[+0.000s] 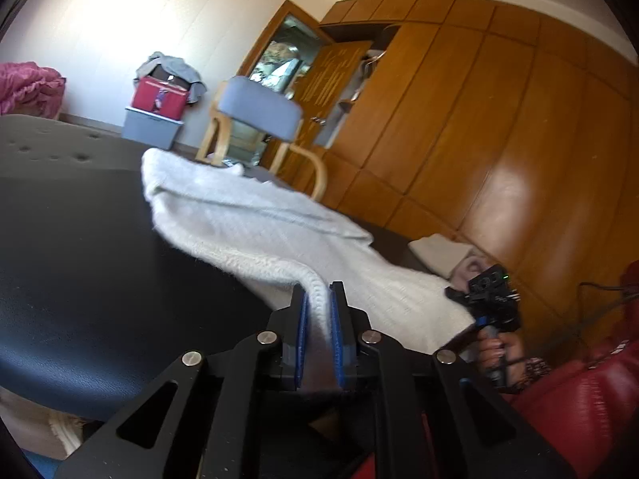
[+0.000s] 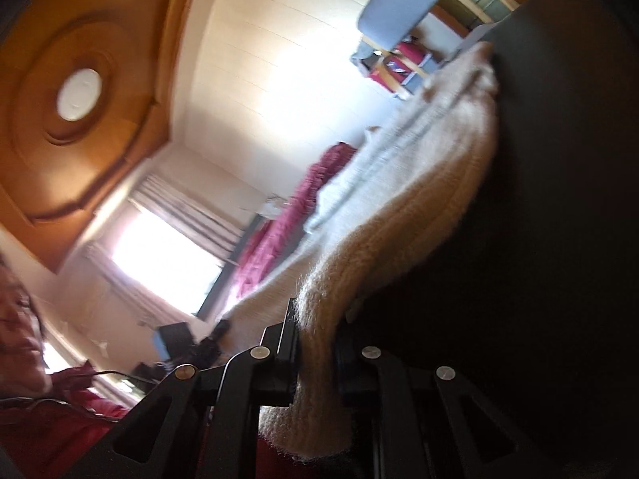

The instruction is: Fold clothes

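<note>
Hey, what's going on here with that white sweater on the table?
A person is folding it with two handheld grippers. The left gripper is shut on the near edge of the white knit sweater, and the right gripper pinches another edge. The rest of the sweater lies on the dark table.

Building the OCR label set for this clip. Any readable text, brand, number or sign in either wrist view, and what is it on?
None readable in either view.
Red box on the grey bin: a small printed patch on its front, too blurred to read.
Wooden door: pale vertical marks, decorative or lettering, cannot tell.
Right tool: a small green light on its body, no legible marking.
White knit garment, black table: no print visible.
</note>
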The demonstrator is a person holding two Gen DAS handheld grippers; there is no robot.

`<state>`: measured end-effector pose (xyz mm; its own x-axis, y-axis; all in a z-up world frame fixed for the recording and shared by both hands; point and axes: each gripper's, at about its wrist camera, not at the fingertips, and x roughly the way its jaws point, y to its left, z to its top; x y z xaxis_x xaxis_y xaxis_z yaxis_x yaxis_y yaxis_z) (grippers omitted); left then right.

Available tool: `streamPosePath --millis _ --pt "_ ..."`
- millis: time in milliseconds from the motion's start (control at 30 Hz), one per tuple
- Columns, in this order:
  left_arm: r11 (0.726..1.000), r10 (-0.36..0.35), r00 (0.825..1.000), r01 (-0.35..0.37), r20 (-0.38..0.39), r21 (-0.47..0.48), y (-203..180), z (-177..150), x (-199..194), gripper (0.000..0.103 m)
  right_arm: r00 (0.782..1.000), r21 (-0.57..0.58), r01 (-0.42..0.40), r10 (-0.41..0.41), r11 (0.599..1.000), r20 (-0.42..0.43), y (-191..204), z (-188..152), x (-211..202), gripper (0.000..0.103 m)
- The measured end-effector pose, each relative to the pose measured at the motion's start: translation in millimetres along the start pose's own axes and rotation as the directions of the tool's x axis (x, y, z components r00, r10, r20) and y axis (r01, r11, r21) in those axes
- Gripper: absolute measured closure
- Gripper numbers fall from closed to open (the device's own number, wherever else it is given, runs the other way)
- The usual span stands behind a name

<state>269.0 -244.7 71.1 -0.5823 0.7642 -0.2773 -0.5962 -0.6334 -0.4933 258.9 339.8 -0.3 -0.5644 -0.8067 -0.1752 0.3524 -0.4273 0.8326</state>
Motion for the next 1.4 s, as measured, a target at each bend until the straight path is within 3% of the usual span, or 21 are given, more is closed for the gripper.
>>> streamPosePath --millis 333,500,667,867,1033,1133,1267,1333,1400 --pt "0.991 -0.133 0.988 0.133 0.077 0.005 -9 29 -29 0.095 0.996 -0.107 -0.084 0.081 0.991 -0.032 47 -16 -23 0.091" --pt "0.987 -0.155 0.985 0.158 0.077 -0.029 21 60 1 0.095 0.997 -0.132 -0.072 0.076 0.989 0.021 53 27 -11 0.091" --pt "0.967 -0.157 0.981 0.176 0.111 -0.185 74 92 39 0.095 0.996 -0.052 -0.043 0.047 0.998 0.078 29 95 14 0.091" --pt "0.902 -0.037 0.995 0.074 0.094 -0.426 149 112 101 0.095 0.995 0.181 0.011 -0.028 0.983 0.093 -42 152 53 0.091" --pt "0.82 0.018 0.998 0.023 0.067 -0.572 187 119 140 0.095 0.991 0.379 0.055 -0.095 0.924 0.089 -96 176 80 0.091" --pt "0.779 0.055 0.997 -0.004 0.061 -0.627 202 128 157 0.095 0.989 0.443 0.043 -0.1 0.896 0.107 -109 191 88 0.091" --pt "0.772 0.098 0.994 -0.103 -0.043 -0.627 205 132 181 0.095 0.982 0.527 0.039 -0.13 0.849 0.137 -128 211 97 0.088" --pt "0.771 0.112 0.989 -0.15 -0.1 -0.619 205 130 192 0.095 0.977 0.566 0.056 -0.163 0.822 0.14 -142 217 101 0.077" --pt "0.795 0.135 0.974 -0.216 -0.182 -0.566 197 117 199 0.095 0.978 0.588 0.063 -0.167 0.806 0.125 -153 220 107 0.077"
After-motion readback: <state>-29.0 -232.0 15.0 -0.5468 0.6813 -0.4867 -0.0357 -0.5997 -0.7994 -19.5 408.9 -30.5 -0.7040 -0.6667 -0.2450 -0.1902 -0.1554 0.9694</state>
